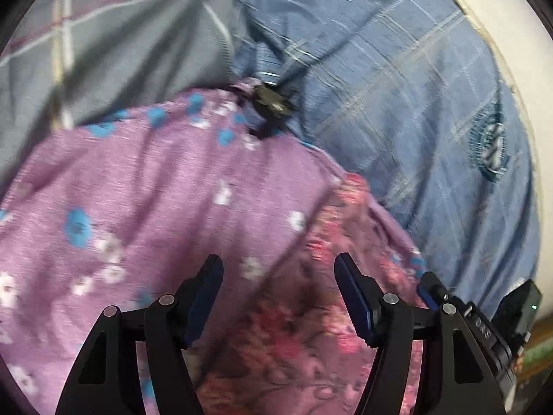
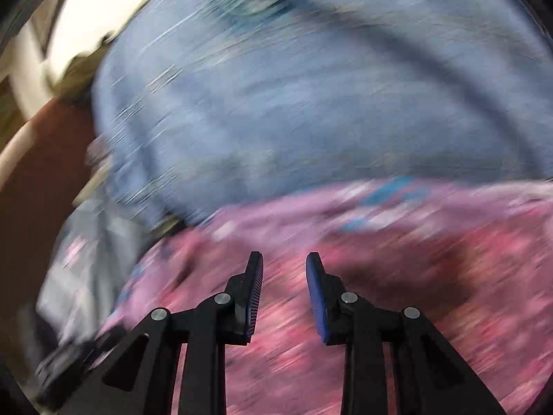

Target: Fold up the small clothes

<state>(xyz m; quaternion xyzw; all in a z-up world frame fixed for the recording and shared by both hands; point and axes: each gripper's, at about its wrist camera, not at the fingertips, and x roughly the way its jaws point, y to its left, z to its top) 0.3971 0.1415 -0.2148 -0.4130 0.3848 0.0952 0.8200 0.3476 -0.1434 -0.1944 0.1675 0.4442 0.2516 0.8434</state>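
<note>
A small purple floral garment [image 1: 166,190] with blue and white flowers lies spread on the bed, and a pink floral patterned part [image 1: 293,328] of cloth shows along its right side. My left gripper [image 1: 278,266] hovers open just above this cloth, holding nothing. In the right wrist view, heavily blurred, the pink floral cloth [image 2: 397,294] lies under my right gripper [image 2: 284,259], which is open with a narrower gap and holds nothing. The purple cloth [image 2: 380,204] shows beyond it. The other gripper's body [image 1: 484,321] shows at the lower right of the left wrist view.
A blue checked bedsheet [image 1: 397,86] with a round emblem [image 1: 490,141] covers the bed. A grey checked cloth [image 1: 121,45] lies at the far left. A small dark object [image 1: 273,100] sits at the garment's far edge. A white wall [image 1: 501,10] borders the bed.
</note>
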